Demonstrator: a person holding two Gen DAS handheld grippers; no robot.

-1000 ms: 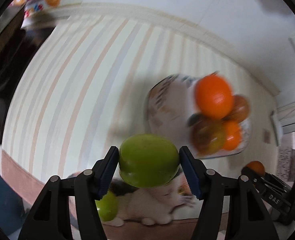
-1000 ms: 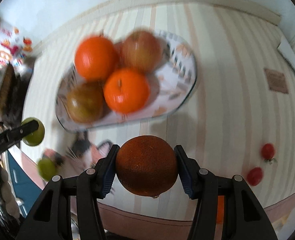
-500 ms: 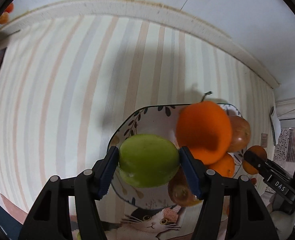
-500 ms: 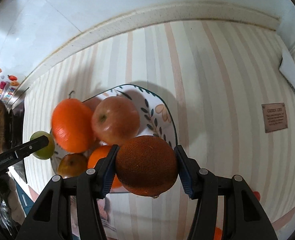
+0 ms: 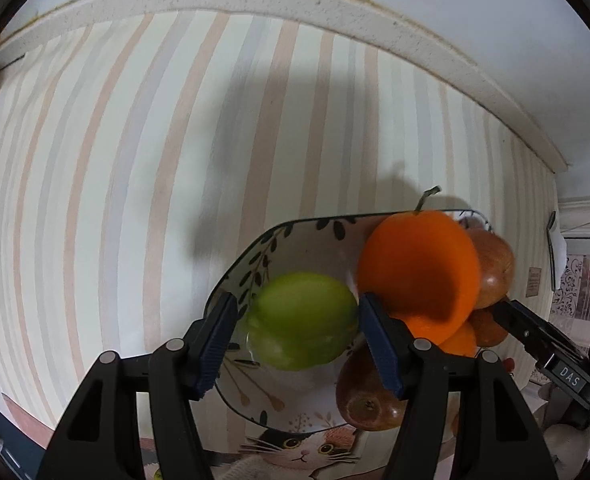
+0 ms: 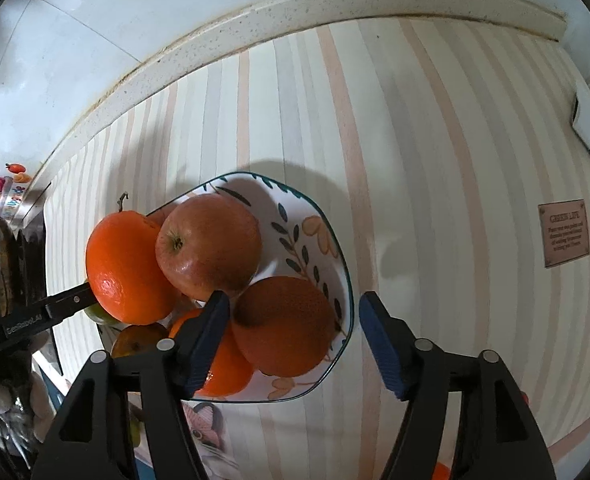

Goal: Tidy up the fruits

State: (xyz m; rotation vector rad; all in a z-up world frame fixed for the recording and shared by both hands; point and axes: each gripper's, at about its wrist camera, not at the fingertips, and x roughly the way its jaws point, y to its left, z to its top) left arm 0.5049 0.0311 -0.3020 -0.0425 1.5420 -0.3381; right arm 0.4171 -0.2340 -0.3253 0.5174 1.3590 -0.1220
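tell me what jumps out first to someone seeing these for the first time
The leaf-patterned bowl on the striped tablecloth is heaped with fruit: a bright orange at its left side and a red apple leaning against it. The dark rough orange sits at the bowl's near right edge between the open jaws of the right tool. In the left wrist view a blurred green apple lies between the parted jaws of the left tool, over the bowl.
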